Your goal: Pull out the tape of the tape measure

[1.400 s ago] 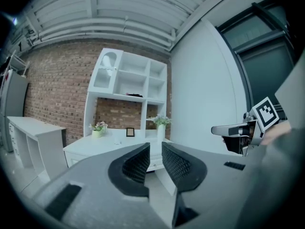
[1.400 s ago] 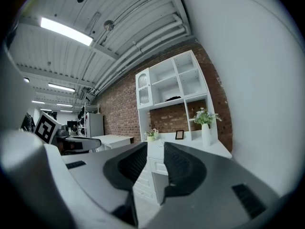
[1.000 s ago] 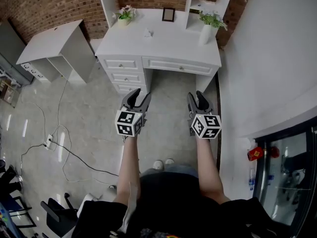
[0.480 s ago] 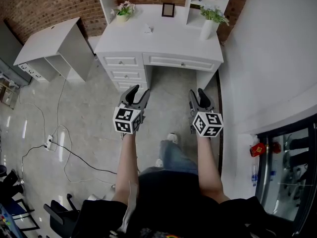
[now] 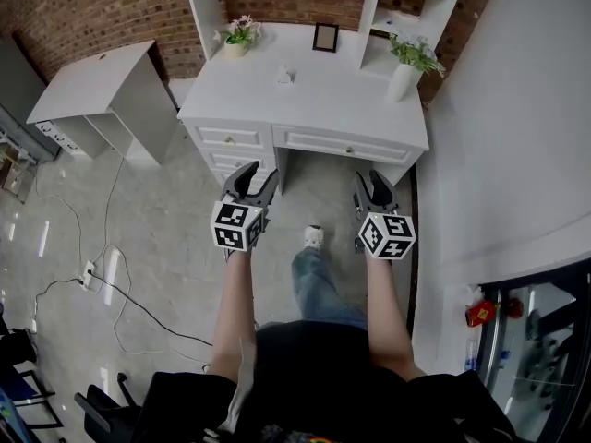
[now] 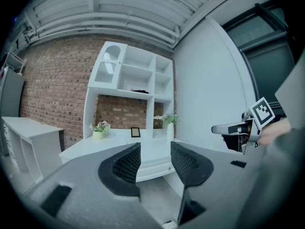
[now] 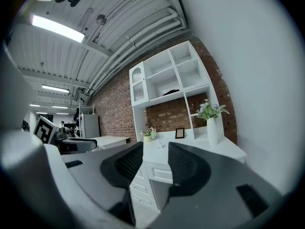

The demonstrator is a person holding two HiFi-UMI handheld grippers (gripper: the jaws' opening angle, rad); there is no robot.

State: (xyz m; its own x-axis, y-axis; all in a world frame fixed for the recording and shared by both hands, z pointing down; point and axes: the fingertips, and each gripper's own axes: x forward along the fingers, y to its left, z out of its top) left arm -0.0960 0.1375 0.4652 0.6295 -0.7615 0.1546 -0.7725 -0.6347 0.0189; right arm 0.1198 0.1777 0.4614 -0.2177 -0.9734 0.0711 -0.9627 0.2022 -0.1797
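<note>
**Desk:** Head view first. What's the picture?

**Reporter:** A person mid-stride on the grey floor (image 5: 166,210) carries the left gripper (image 5: 256,179) and the right gripper (image 5: 371,185) ahead, both short of the white desk (image 5: 323,100).

**Desk:** Holding anything?

**Reporter:** Nothing. Each pair of jaws stands moderately apart and empty. A small pale object (image 5: 286,75) lies on the desk top between the flower pot (image 5: 238,42) and the vase (image 5: 404,79), nearer than the picture frame (image 5: 325,37). It may be the tape measure, but it is too small to tell.

**Desk:** Left gripper view?

**Reporter:** The mesh pads (image 6: 128,163) are parted, with only the desk's edge and drawers (image 6: 150,166) beyond them. The right gripper shows off to the side, well apart.

**Desk:** Right gripper view?

**Reporter:** Jaws parted and empty. The pale object sits in line with the gap, far off on the desk.

**Desk:** The step in hand?

**Reporter:** The approach, by my reading; no pulling has begun. To do it well, close in square to the desk and keep both grippers open. One should take the case and the other the tape's end. Steer clear of the vase.
</note>
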